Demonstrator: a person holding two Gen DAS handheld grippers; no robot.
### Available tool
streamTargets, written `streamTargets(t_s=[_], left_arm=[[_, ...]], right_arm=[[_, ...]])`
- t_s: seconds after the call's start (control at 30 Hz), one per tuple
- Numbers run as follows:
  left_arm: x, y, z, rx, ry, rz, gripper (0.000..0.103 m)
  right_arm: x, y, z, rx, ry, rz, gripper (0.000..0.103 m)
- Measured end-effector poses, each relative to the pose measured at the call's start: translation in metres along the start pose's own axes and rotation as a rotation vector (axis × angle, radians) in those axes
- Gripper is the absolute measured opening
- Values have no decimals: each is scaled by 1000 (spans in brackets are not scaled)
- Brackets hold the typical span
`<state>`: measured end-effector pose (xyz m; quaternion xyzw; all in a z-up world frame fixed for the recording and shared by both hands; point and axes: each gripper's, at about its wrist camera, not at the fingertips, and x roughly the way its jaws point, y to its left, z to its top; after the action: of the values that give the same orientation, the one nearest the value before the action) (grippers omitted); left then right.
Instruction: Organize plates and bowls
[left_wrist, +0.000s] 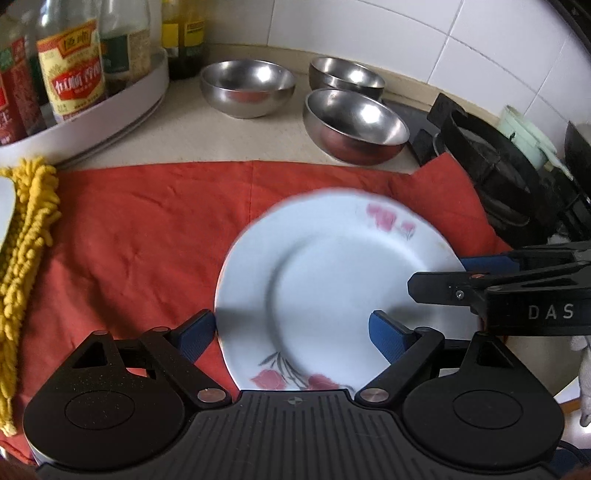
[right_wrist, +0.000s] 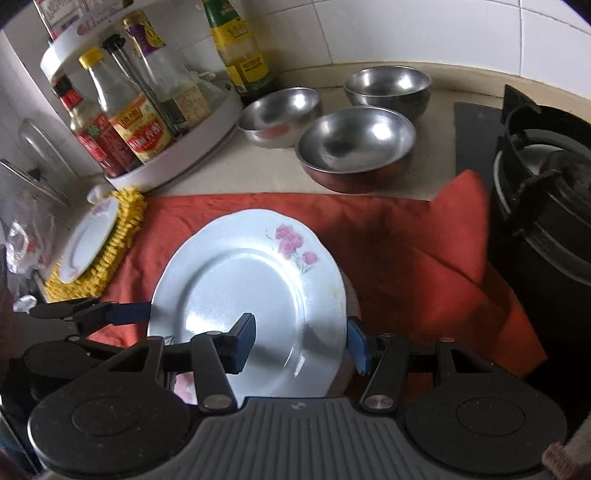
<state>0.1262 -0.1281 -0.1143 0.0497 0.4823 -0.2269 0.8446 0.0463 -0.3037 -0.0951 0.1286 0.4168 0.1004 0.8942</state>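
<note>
both jaws spread wide, left gripper (left_wrist: 291, 332) and right gripper (right_wrist: 301, 341) straddling the plate (right_wrist: 247, 295) edges.

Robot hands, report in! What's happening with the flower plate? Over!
Left gripper and right gripper open around flower plate. Plate over red cloth. Three steel bowls behind, apart. Over.

Two close wrist views, both toward the tiled wall, sharing the plate (left_wrist: 332, 280) and bowls (right_wrist: 356, 146).
</note>
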Motion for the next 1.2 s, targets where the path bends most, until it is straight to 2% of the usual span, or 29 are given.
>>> streamTargets(t_s=[0.1, 0.33, 0.63, 0.9, 1.2], left_arm=[[-2, 0, -2, -6, -10, 4, 93], [-19, 13, -4, -73, -65, 27, 93], [-48, 57, -12, -205, -114, 139, 96], [-75, 107, -21, -282, -143, 229, 96], [-109, 186, -29, -399, -195, 365, 98]], right_arm=[[1, 2, -3, -17, -3, -15, 52], [-9, 8, 0, -113, -86, -54, 54], [-1, 22, 3, -148, -70, 7, 58], [15, 59, 17, -194, -57, 67, 61], [40, 133, 37, -295, -55, 171, 61]])
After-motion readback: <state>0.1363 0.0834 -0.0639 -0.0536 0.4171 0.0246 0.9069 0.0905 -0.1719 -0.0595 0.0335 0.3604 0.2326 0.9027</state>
